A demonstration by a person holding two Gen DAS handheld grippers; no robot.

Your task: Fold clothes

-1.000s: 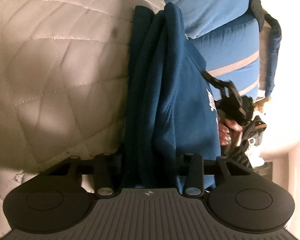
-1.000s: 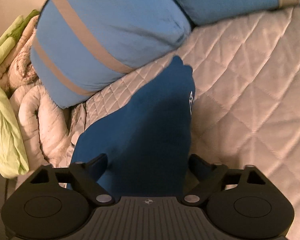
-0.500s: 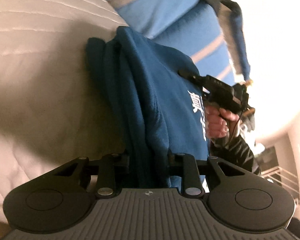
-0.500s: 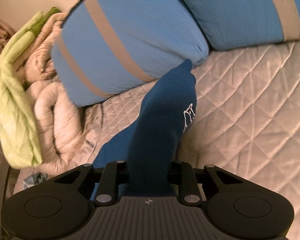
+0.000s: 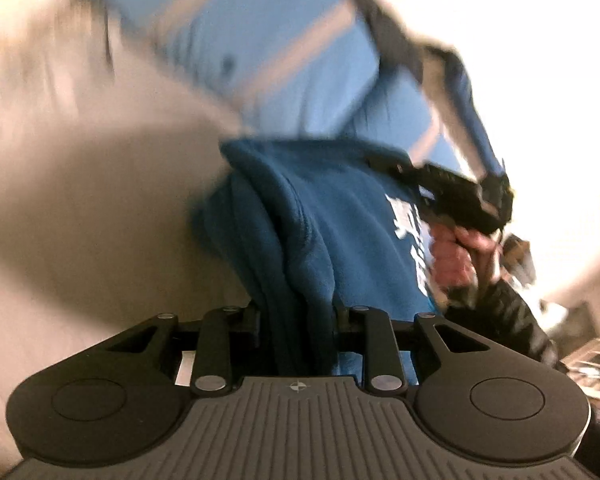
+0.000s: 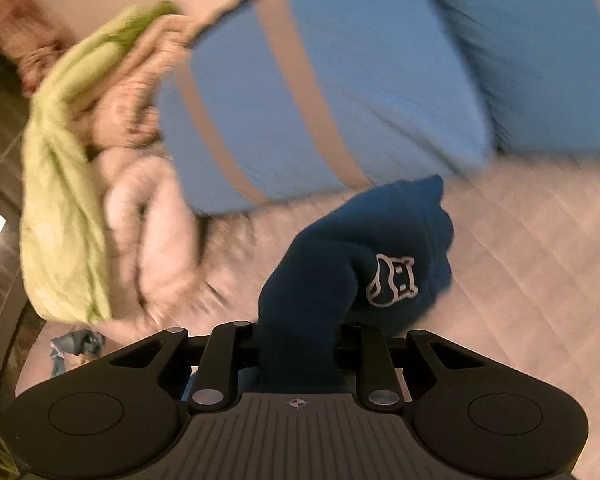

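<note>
Garment: dark blue sweatshirt (image 5: 332,232) with white print — it is hanging bunched in the air, above the quilted bed (image 6: 532,264), in front of the striped blue pillows (image 6: 340,92).
Left tool: left tool (image 5: 296,320) is pinching a thick gathered fold of the sweatshirt, its jaws drawn in close with cloth filling the gap between them.
Right tool: right tool (image 6: 296,332) is gripping another bunched part of the same sweatshirt, jaws nearly together on the fabric; in the left wrist view it is showing beyond the cloth, at the far edge of the sweatshirt, with the person's hand (image 5: 456,256) on its handle.
Surroundings: pale bedding with a lime green cover (image 6: 60,200) is lying heaped beside the pillows, on their side away from the sweatshirt.
Sharpness: both views are smearing with motion, so fine detail of the bed is being lost.
Step in hand: by my reading, the garment is being lifted and carried between the two tools — a fold is being brought over or the cloth is being shaken out, and I cannot tell which.
Next move: it is calling for the two grips to be drawn apart so the cloth is hanging flat, then lowered onto the bed just short of the pillows, edges lined up before either tool is letting go.
Care: bunched layers are likely hiding a crooked fold.
</note>
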